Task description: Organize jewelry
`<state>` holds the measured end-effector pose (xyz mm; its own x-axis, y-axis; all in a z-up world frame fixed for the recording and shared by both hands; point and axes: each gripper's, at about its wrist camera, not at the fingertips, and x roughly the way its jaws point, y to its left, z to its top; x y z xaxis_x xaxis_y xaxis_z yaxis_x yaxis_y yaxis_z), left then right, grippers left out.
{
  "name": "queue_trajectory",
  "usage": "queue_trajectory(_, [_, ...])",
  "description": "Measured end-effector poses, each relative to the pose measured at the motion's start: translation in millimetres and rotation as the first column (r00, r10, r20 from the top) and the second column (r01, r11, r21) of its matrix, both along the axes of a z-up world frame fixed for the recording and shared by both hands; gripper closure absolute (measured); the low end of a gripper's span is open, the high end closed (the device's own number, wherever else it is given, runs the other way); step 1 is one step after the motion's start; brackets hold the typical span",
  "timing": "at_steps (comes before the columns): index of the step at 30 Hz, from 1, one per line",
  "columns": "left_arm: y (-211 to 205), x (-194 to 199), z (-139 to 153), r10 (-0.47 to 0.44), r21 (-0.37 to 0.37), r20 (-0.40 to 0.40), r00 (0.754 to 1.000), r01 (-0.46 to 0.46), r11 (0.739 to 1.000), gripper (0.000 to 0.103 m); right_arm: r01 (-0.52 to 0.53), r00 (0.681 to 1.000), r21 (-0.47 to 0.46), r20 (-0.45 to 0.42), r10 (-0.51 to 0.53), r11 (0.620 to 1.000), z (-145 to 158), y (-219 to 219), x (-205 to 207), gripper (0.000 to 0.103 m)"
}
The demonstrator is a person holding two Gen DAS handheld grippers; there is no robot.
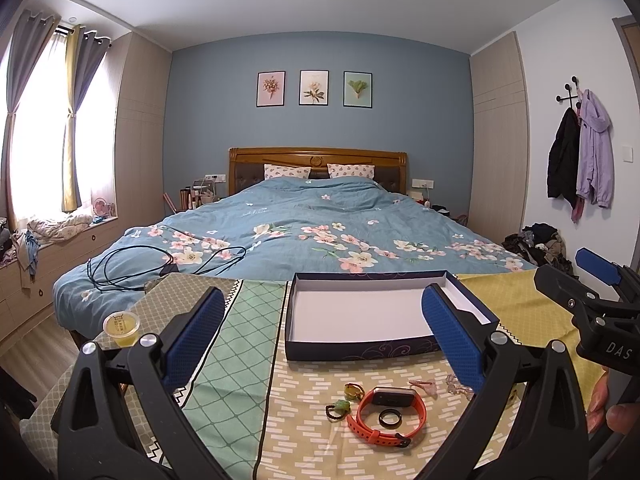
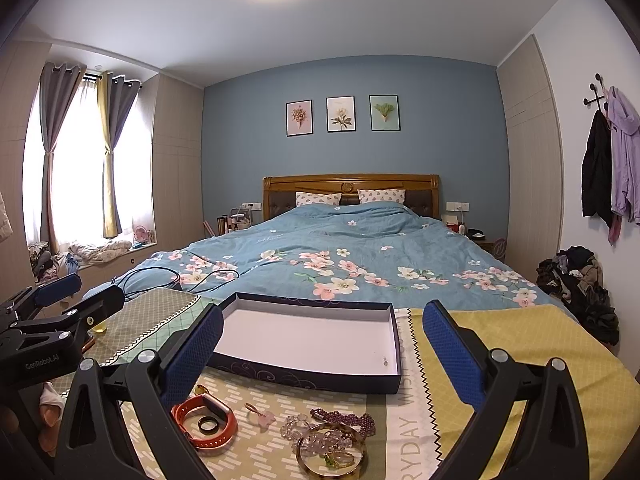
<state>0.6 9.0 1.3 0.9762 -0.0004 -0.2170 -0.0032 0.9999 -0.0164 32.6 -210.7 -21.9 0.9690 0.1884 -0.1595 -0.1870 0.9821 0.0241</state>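
An empty dark blue box (image 1: 298, 344) with a white inside sits on the patterned cloth; it also shows in the right wrist view (image 2: 304, 378). In front of it lie an orange watch band (image 1: 370, 426) (image 2: 224, 434), a dark ring (image 1: 389, 417) (image 2: 208, 425), a green charm (image 1: 340, 406), a gold ring (image 1: 354, 390), a pink clip (image 1: 424, 384) (image 2: 266, 418), a purple bead bracelet (image 2: 352, 420), clear beads (image 2: 296, 428) and a bangle (image 2: 308, 468). My left gripper (image 1: 320, 336) is open above them, empty. My right gripper (image 2: 320, 348) is open, empty.
A small lidded cup of yellow liquid (image 1: 121, 328) stands at the cloth's left edge. Behind the table is a bed (image 1: 304, 232) with a black cable (image 1: 132, 268) on it. Clothes are piled on the floor at right (image 2: 580, 280).
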Motion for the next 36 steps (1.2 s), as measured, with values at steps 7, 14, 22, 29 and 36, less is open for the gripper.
queue_trajectory(7, [0.1,0.0,0.2,0.000,0.000,0.000,1.000,0.000,1.000,0.006,-0.002,1.000,0.000,-0.003,0.002,1.000,-1.0,0.3,1.1,0.006])
queue_trajectory(14, [-0.2,0.6,-0.2,-0.001,-0.002,-0.001,1.000,0.001,1.000,0.006,-0.002,1.000,-0.002,-0.006,0.002,1.000,-1.1,-0.1,1.7,0.006])
queue_trajectory(22, [0.0,0.7,0.2,-0.001,-0.002,-0.001,1.000,0.001,1.000,0.006,-0.004,1.000,0.000,-0.005,0.004,1.000,-0.9,-0.6,2.2,0.006])
queue_trajectory(29, [-0.1,0.6,0.2,0.000,-0.002,0.000,1.000,0.000,1.000,0.006,-0.003,1.000,-0.002,-0.006,0.003,1.000,-0.7,-0.5,2.4,0.006])
queue_trajectory(36, [0.1,0.1,0.2,-0.001,-0.003,0.000,1.000,0.001,1.000,0.006,-0.005,1.000,-0.001,-0.007,0.005,1.000,-0.7,-0.7,3.6,0.006])
